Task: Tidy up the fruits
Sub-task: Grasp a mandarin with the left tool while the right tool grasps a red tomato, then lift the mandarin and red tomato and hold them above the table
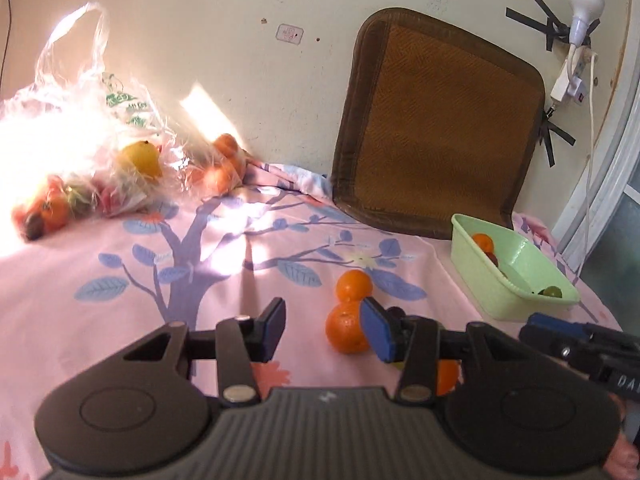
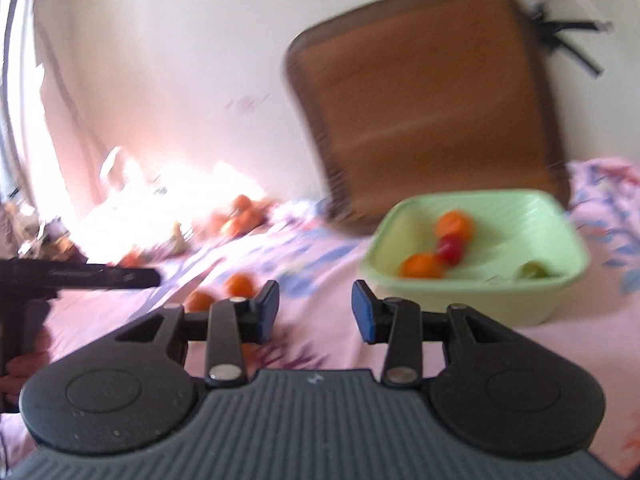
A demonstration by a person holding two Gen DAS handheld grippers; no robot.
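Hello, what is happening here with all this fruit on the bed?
A person holds a gripper in each hand and is sorting fruit into a green basin, which already holds a few pieces. Both the left gripper and the right gripper are open and empty. Two oranges lie loose on the pink sheet; more fruit sits in a plastic bag.

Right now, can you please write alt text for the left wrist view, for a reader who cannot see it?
The left gripper, open and empty, hovers over a pink floral cloth, with two oranges beside its right finger. A green basin with a few fruits sits to the right. A plastic bag of fruit lies far left in bright sunlight, and a brown cushion leans on the wall.
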